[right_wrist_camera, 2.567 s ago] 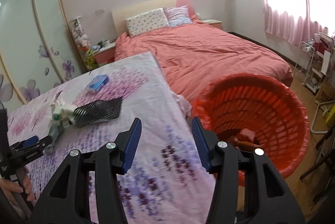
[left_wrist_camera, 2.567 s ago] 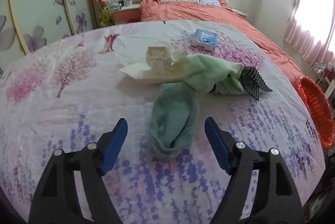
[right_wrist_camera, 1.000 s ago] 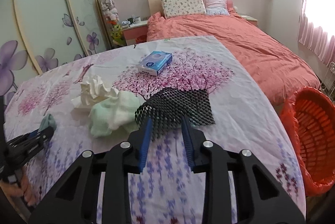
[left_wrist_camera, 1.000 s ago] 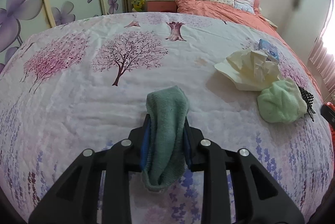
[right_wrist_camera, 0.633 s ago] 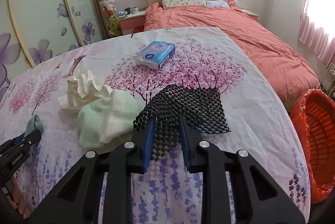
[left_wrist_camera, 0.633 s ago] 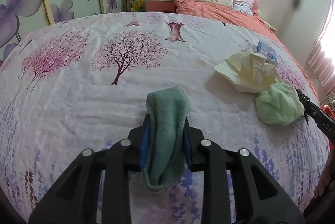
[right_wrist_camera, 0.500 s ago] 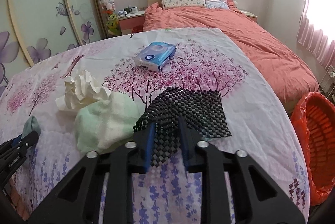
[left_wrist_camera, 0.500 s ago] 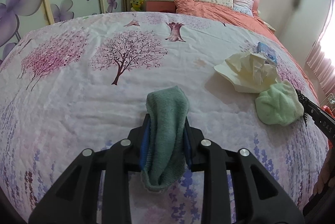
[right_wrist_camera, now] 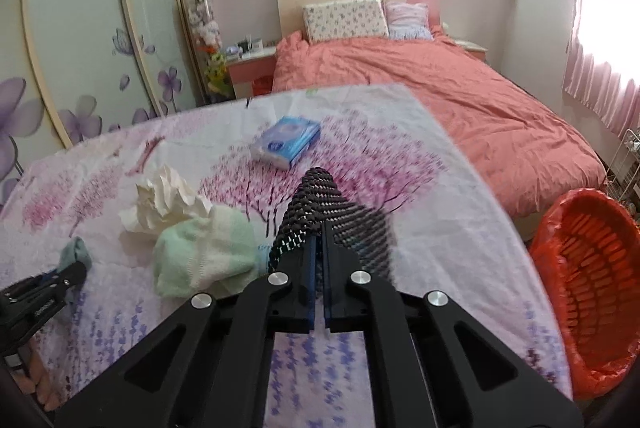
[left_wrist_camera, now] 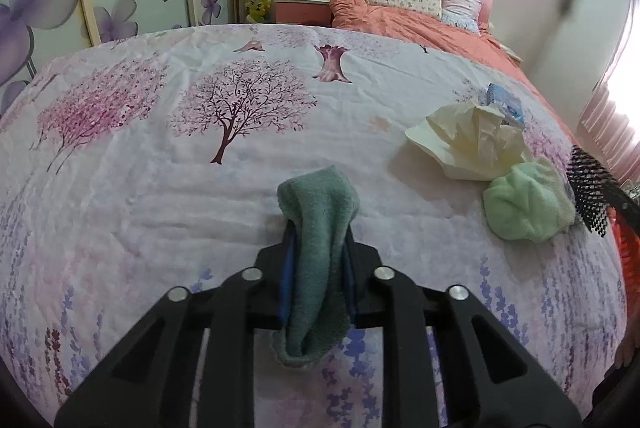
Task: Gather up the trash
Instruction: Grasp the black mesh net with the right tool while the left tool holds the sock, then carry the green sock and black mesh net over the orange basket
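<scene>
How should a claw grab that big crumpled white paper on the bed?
Best to pinch the crumpled paper by its bunched, wrinkly top, coming down from above. That part sticks up in folds a claw could probably close around, while the bottom edge spreads flat on the bedsheet. Approach from the wardrobe side, since the light green cloth presses against it on the other.

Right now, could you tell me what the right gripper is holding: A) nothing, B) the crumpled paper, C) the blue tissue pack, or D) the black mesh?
D: the right gripper is shut on the black mesh, which drapes over its fingertips, while the blue tissue pack and crumpled paper lie on the sheet.
</scene>
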Available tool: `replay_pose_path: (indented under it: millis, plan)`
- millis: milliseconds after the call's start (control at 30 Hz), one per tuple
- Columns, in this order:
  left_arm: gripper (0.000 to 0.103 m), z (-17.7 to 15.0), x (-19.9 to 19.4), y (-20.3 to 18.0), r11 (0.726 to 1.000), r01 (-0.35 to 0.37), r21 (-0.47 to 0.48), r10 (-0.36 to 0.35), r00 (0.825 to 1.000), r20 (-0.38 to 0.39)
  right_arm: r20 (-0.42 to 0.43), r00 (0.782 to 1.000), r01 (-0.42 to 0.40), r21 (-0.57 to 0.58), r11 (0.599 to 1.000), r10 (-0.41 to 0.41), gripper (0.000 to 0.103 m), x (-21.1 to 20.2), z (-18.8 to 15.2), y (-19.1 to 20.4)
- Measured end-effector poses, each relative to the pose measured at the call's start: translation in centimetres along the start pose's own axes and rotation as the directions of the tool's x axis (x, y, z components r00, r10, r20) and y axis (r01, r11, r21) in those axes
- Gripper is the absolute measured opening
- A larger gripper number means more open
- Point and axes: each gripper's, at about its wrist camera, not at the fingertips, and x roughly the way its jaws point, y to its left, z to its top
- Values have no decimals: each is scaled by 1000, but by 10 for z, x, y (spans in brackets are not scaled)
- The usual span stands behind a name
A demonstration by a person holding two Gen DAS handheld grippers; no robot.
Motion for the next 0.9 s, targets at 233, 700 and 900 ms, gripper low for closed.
replay_pose_path:
  millis: [233,700,900]
  plan:
    - [17,4,-23,-15,999,35,21,-36,999,34,82,996,-30,61,998,25,3,-44,10,-30]
    - [17,14,-104,-129,953,243,181,-267,956,121,171,985,-38,198,979,4,3,-111,6,-93]
    - [17,8,-125,-192,896,356,266,-393,914,100,204,978,-6,257,966,-49,3,-135,-2,-129]
